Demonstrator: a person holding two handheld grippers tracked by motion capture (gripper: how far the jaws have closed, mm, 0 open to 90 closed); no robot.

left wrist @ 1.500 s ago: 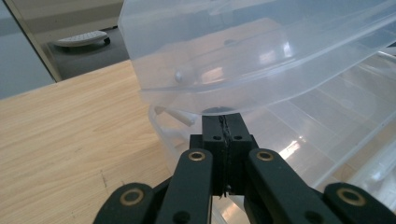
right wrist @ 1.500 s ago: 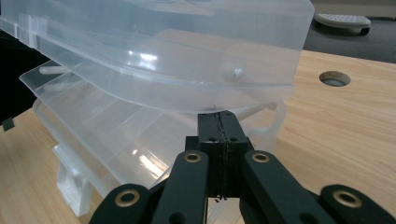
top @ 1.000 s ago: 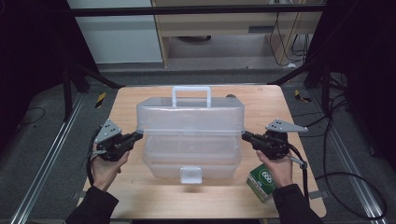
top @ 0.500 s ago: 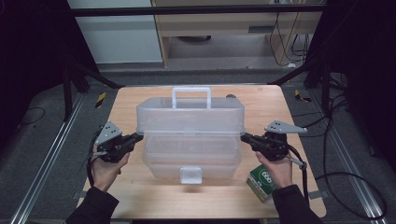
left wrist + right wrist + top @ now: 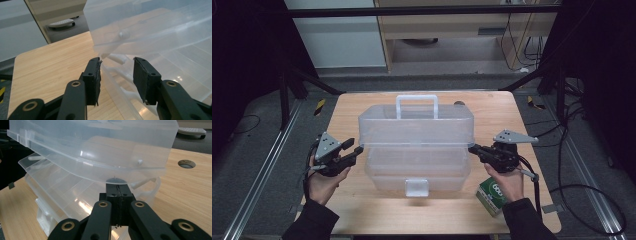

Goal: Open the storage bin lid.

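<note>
A clear plastic toolbox (image 5: 416, 135) with a white handle (image 5: 417, 102) stands mid-table, its lid raised above the stepped trays. My left gripper (image 5: 354, 146) is at the box's left end. Its jaws have just been opening and now stand apart. In the left gripper view (image 5: 117, 72) a thin clear tray edge runs between them, close to the left pad (image 5: 93, 80) but not pinched. My right gripper (image 5: 472, 148) is at the right end, shut. Its closed tips (image 5: 117, 187) sit right under the lid's rim (image 5: 95, 147).
A small green carton (image 5: 492, 196) lies on the wooden table (image 5: 362, 107) by my right wrist. The box's front latch (image 5: 417, 187) faces me. A round cable hole (image 5: 186, 164) sits in the tabletop behind the box. Dark frame legs and cables surround the table.
The left gripper's jaws have spread apart at the box's left end. Both hands and the box stay where they were.
</note>
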